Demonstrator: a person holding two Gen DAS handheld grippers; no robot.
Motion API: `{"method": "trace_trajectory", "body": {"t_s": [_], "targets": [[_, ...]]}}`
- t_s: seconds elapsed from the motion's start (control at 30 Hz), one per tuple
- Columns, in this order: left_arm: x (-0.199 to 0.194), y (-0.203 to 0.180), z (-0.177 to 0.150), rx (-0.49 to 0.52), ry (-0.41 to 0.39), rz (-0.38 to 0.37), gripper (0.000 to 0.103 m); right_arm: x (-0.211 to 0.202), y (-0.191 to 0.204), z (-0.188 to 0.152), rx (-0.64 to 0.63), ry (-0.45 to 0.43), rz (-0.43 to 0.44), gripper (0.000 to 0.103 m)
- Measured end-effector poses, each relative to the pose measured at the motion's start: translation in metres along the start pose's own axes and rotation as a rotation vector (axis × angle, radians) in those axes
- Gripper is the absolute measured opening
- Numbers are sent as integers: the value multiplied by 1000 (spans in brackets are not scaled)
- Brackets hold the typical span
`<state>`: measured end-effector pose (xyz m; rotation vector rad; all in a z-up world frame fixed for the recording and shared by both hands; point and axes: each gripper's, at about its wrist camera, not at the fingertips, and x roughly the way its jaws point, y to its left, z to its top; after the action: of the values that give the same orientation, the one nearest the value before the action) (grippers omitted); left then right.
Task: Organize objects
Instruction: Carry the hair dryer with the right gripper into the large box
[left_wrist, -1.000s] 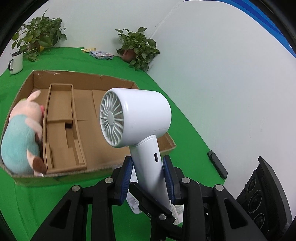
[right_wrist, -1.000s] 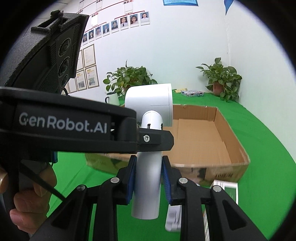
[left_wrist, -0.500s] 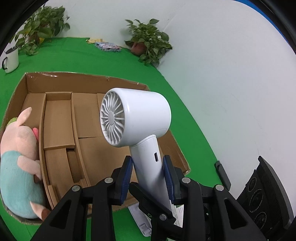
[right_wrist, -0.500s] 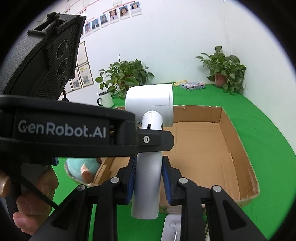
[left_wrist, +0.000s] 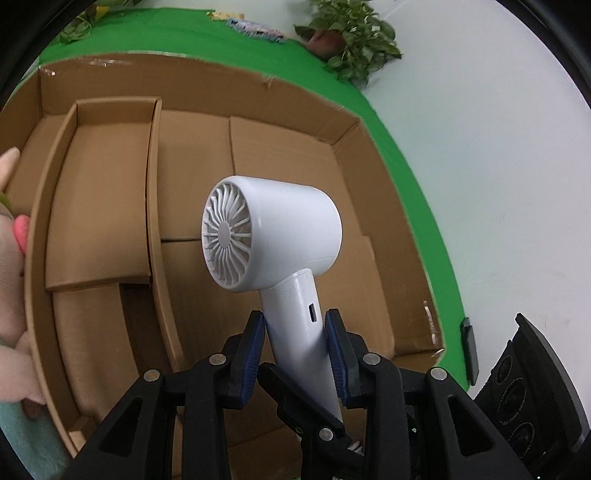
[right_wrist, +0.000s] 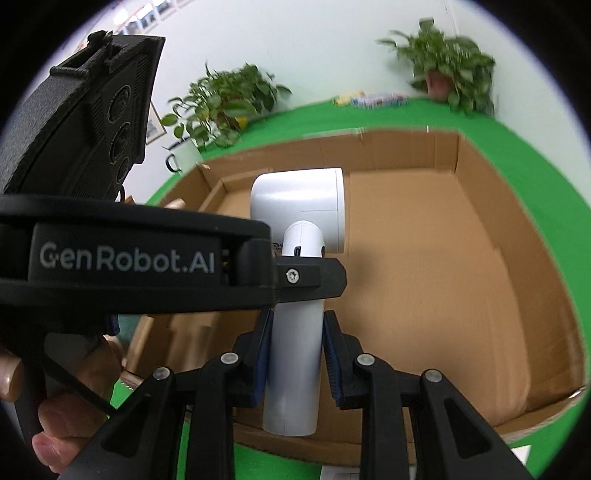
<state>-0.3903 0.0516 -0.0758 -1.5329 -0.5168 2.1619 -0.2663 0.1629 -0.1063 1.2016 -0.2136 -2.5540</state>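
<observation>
A white hair dryer (left_wrist: 273, 236) hangs above the open cardboard box (left_wrist: 369, 206), its vented end turned left. My left gripper (left_wrist: 295, 325) is shut on the dryer's handle just below the head, blue pads pressed against both sides. In the right wrist view the same hair dryer (right_wrist: 299, 206) stands upright over the cardboard box (right_wrist: 480, 229). My right gripper (right_wrist: 297, 339) is shut on the lower part of the handle. The black left gripper body crosses in front of the handle there, held by a hand (right_wrist: 70, 398).
A pink and teal plush toy (left_wrist: 14, 332) lies in the box's left compartment, behind cardboard dividers (left_wrist: 155, 206). Potted plants (right_wrist: 447, 77) and a white mug (right_wrist: 181, 155) stand at the back of the green table (left_wrist: 155, 33). White packaging (right_wrist: 343, 472) lies before the box.
Both grippers carried the hair dryer forward and down, from before the box's near wall to over its inside. The box now fills both views, and the grips are unchanged.
</observation>
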Motion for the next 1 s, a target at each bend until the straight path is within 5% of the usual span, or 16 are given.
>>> {"method": "trace_trajectory", "body": {"t_s": [0.3,0.7,0.83,1.0], "targets": [[5,10,1,-6,3,33,32,10,-2,-4,37,25,13,25],[-50,10,-11,61,-156,198,41,12,16,-7,9,95,36,28],[-49,17,-33,110,-127,276,41,3,5,1,33,84,36,28],[-46,22,-53,154,-119,264,42,13,1,10,12,158,55,27]]}}
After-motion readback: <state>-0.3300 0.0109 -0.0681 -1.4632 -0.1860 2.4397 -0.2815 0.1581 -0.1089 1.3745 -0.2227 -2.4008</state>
